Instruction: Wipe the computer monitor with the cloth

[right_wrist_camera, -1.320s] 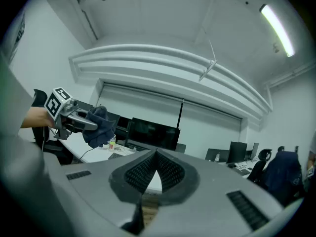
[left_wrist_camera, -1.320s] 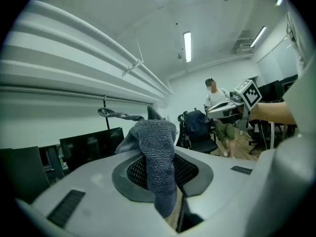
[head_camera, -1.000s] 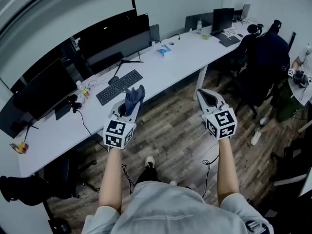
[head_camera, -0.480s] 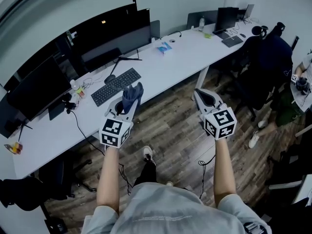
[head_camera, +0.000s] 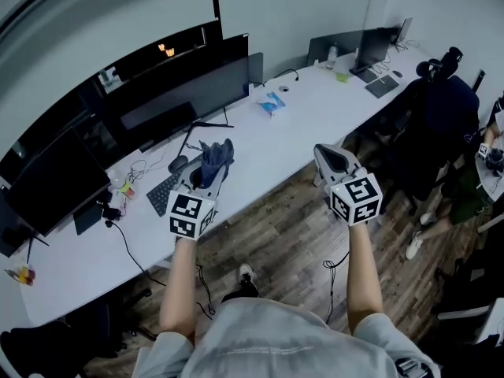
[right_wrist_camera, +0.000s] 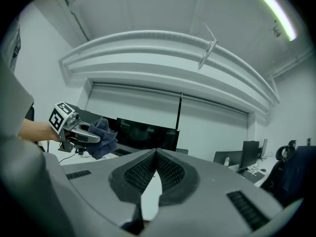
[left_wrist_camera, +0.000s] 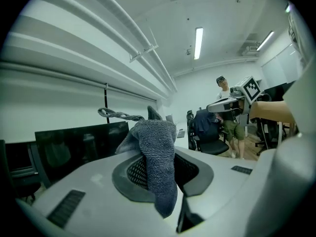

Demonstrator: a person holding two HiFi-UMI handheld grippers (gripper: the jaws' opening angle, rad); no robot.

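Observation:
My left gripper [head_camera: 206,173] is shut on a grey-blue cloth [head_camera: 215,160], which bunches up between its jaws and hangs over them [left_wrist_camera: 157,157]. It hovers over the near side of the long white desk [head_camera: 307,105], in front of a wide dark monitor [head_camera: 185,81]. The right gripper view shows the cloth [right_wrist_camera: 102,138] held before that monitor [right_wrist_camera: 147,132]. My right gripper [head_camera: 329,158] is shut and empty, its pads meeting at the tips [right_wrist_camera: 156,154]. It hangs over the wooden floor to the right of the left one.
A keyboard [head_camera: 161,193] lies under the left gripper. Another dark monitor [head_camera: 55,183] stands at the left. A blue packet [head_camera: 272,103] sits mid-desk. Further right are a small monitor [head_camera: 373,48], a dark office chair [head_camera: 441,101] and a seated person [head_camera: 488,152].
Both grippers have come closer to the desk and the wide monitor. The left gripper with the cloth is now over the desk edge. Neither gripper's grip has changed.

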